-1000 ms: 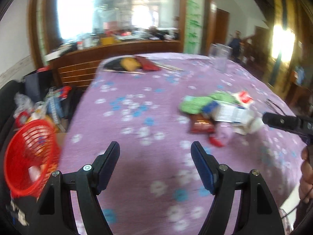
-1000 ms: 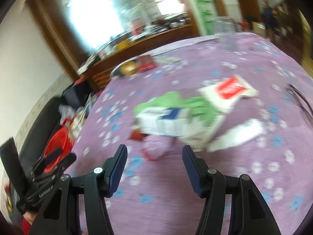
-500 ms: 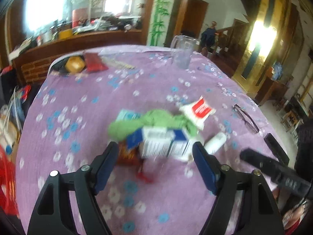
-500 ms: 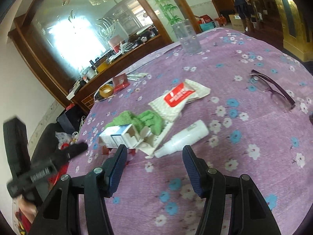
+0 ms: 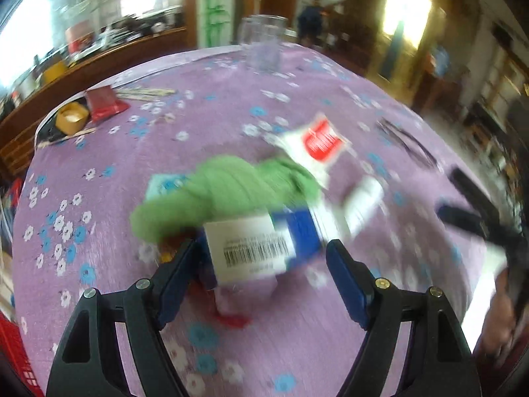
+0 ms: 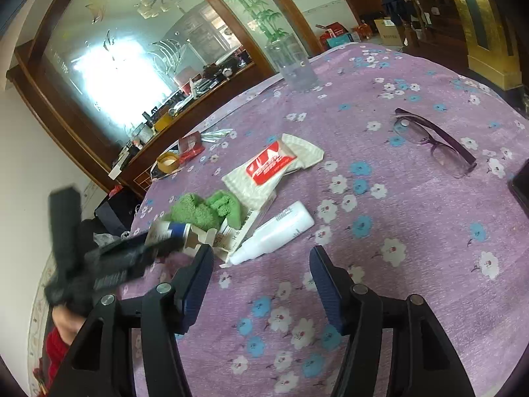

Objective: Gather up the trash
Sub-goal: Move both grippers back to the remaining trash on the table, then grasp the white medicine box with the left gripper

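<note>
A heap of trash lies on the purple flowered tablecloth (image 6: 396,225). In it are a green cloth (image 5: 228,192) (image 6: 205,211), a white pouch with a red label (image 5: 317,142) (image 6: 267,168), a white bottle (image 6: 274,231) (image 5: 360,201) and a white and blue carton (image 5: 254,248) (image 6: 172,231). My left gripper (image 5: 261,264) is open and straddles the carton; its right pad stands clear of it. A red scrap (image 5: 231,319) lies under the carton. My right gripper (image 6: 263,264) is open, empty, just short of the bottle.
Eyeglasses (image 6: 433,139) lie to the right and a dark flat object (image 6: 520,185) at the right edge. A clear glass (image 6: 294,66) stands far back. A tape roll (image 6: 168,162) and red packet (image 6: 190,145) sit far left. A red basket (image 5: 13,357) is beside the table.
My left gripper swung from the table's left side, by the red basket, over to the heap and now straddles the carton. My right gripper moved in close to the bottle.
</note>
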A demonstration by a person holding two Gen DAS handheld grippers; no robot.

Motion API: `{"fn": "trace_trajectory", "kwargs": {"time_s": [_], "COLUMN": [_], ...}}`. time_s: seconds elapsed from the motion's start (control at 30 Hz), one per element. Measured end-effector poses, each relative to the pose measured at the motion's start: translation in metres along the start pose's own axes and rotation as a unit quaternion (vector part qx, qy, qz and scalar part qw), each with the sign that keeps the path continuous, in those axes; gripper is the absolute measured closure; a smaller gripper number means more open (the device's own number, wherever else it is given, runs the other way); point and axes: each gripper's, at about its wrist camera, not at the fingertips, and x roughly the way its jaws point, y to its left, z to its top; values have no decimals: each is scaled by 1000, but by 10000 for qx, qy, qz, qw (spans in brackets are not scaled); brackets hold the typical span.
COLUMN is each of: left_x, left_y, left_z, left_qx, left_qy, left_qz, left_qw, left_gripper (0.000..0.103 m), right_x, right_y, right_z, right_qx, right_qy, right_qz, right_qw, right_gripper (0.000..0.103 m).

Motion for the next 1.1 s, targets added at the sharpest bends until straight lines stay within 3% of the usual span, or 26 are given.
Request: {"fn": "trace_trajectory", "kwargs": {"time_s": [0.07, 0.27, 0.4, 0.5, 0.87, 0.93, 1.0, 1.1], "left_x": [-2, -17, -23, -25, 4, 13, 24, 39], "left_y": [-14, -27, -26, -35, -53, -67, -77, -87], "left_z": [-14, -38, -18, 4, 43, 43, 45, 47], "left_qx": [340, 529, 466, 565, 735, 1015, 1232, 1473], "left_qy": [180, 46, -147, -400, -230, -221, -101, 55], "left_qz": [-248, 9, 179, 54, 101, 178, 292, 415], "left_qw": [9990, 9986, 9986, 9976, 9970, 9944, 9919, 9882], "left_gripper": [25, 25, 25, 25, 25, 28, 42, 45], "right_x": [2, 4, -1, -8, -16, -18, -20, -22], "right_y": [-2, -5, -10, -16, -38, -41, -45, -50], "right_z": [1, 0, 3, 4, 5, 5, 5, 4], "right_qx": [50, 77, 154, 254, 501, 530, 568, 609], "right_qy": [12, 49, -33, -134, -198, -224, -240, -244], "right_qz": [32, 93, 58, 57, 14, 16, 10, -8], "right_qw": [10000, 9999, 9999, 9996, 9985, 9983, 9981, 9978], "right_gripper": [38, 38, 38, 38, 36, 36, 36, 36]}}
